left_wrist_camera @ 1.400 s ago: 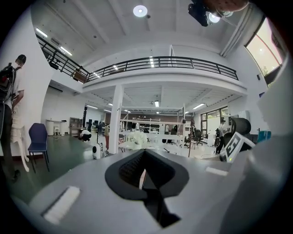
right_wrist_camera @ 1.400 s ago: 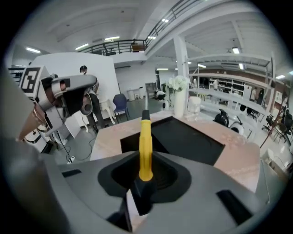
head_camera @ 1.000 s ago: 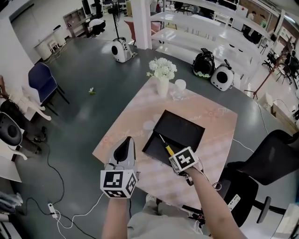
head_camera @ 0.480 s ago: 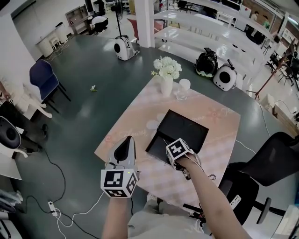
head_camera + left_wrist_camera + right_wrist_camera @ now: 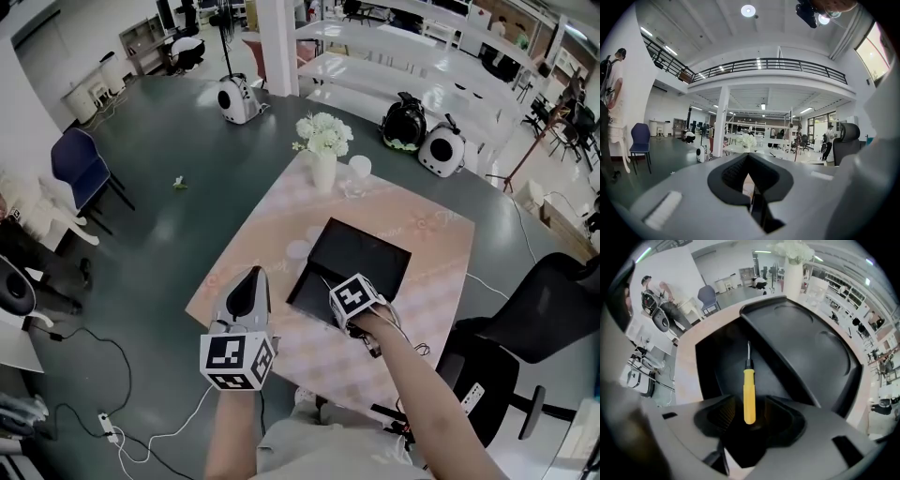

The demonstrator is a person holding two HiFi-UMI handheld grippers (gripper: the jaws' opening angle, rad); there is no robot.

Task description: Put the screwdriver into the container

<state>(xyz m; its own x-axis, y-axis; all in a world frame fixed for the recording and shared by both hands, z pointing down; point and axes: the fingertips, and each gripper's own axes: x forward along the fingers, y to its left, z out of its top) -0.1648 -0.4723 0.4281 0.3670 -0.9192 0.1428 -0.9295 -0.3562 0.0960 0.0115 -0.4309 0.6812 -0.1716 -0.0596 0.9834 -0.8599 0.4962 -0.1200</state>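
Note:
A yellow-handled screwdriver [image 5: 749,394] points away from me, its thin shaft over the dark floor of the black container [image 5: 806,352]. Its handle end sits between the jaws of my right gripper [image 5: 749,416], with a gap on each side. Those jaws are opening and the pads do not press the handle. In the head view the right gripper [image 5: 347,292] is at the near edge of the container [image 5: 366,251], and its marker cube hides the screwdriver. My left gripper [image 5: 251,286] hovers at the table's near left edge, its jaws together and empty [image 5: 749,161].
A pink patterned table [image 5: 272,225] carries a white vase of white flowers [image 5: 323,141] and a glass [image 5: 359,171] at its far end. A small pale disc [image 5: 298,249] lies left of the container. A black office chair [image 5: 553,309] stands to the right.
My right gripper has moved forward over the container's near edge, so its cube now hides the screwdriver in the head view. The left gripper has stayed where it was.

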